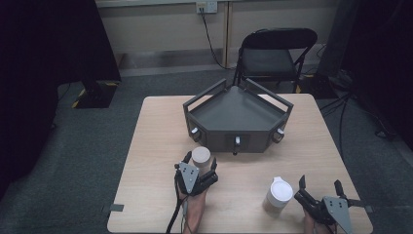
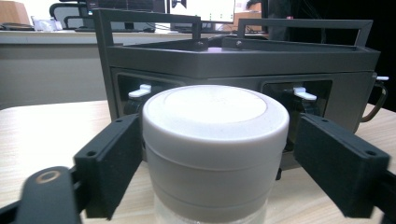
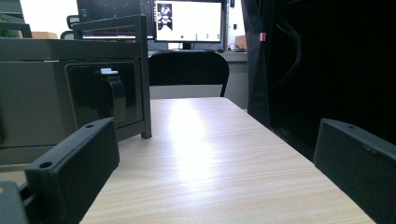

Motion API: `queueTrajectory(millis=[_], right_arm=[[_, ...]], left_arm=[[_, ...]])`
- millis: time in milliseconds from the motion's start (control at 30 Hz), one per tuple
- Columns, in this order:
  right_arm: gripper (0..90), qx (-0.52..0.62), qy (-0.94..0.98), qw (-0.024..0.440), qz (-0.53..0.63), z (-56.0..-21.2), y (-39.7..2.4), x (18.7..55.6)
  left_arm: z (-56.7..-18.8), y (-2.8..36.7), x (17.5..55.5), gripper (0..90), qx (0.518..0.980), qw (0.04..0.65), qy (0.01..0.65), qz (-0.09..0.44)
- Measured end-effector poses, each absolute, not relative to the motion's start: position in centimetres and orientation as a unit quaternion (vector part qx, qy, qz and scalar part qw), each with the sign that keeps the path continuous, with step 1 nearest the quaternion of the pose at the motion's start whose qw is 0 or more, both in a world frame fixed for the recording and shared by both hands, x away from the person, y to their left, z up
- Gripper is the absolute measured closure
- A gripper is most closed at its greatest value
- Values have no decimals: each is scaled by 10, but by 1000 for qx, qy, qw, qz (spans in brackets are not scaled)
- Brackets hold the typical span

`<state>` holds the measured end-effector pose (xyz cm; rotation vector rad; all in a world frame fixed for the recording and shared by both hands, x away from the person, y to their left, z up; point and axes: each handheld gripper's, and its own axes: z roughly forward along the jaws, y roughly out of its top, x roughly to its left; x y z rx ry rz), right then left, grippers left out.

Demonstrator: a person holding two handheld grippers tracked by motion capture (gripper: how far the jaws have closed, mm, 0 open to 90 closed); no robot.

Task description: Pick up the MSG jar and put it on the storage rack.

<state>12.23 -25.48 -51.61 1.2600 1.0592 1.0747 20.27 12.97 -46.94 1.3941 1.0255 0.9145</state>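
White-lidded jar (image 2: 215, 140) between the left gripper (image 1: 200, 165) jaws, left pad touching, right pad just apart, second lidded jar (image 1: 278, 194) beside the wide-spread, empty right gripper (image 1: 319, 184), grey tray box (image 1: 237, 103) empty behind, wooden table (image 1: 151, 141), black chair (image 1: 272, 53) beyond.

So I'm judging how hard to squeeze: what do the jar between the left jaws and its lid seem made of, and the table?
The lid looks like matte off-white plastic, with a smooth moulded rim. The jar below it seems clear or frosted, plastic or glass; too little shows to say. The table looks like pale wood-grain laminate with a soft sheen.
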Motion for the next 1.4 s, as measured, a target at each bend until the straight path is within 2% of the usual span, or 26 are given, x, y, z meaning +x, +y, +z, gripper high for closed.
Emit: queueTrajectory(millis=[567,1400], right_arm=[[0,533,448,554,455,-516,-255,122],[0,533,448,554,455,-516,-255,122]], left_arm=[[-468,129,206,334,592,550,449,381],[-467,126,204,341,591,543,451,391]])
